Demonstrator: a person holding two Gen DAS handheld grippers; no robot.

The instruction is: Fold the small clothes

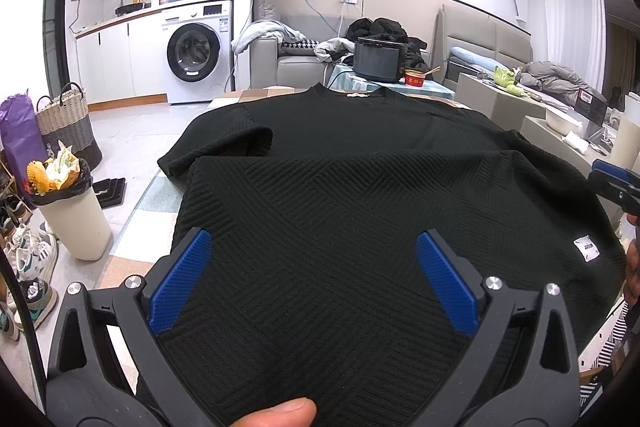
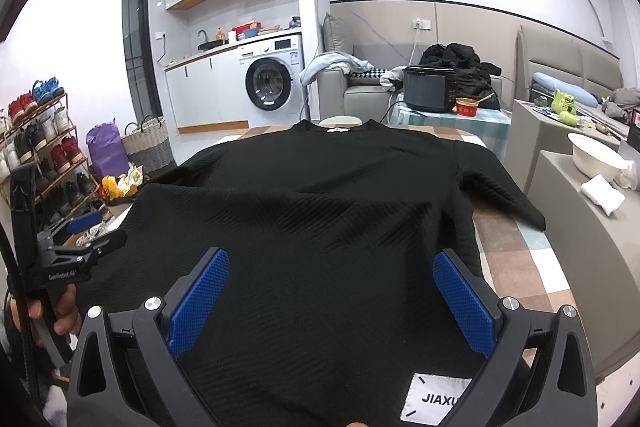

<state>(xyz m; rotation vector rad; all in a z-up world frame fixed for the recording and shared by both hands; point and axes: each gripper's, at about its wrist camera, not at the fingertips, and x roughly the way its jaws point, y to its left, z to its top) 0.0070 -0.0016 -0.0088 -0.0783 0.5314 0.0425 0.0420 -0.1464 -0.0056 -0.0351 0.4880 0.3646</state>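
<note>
A black ribbed short-sleeve shirt lies spread on the checked table, collar at the far end. Its white label sits near the hem on the right. My left gripper is open over the hem's left part, with fabric between and under its blue pads. My right gripper is open over the hem's right part, just beyond the label. Each gripper also shows in the other view: the left gripper at the left edge, the right gripper at the right edge.
Beyond the collar stand a dark cooker and a red bowl. A full waste bin, shoes and a woven basket are on the floor to the left. Grey cabinets with a white basin flank the table on the right.
</note>
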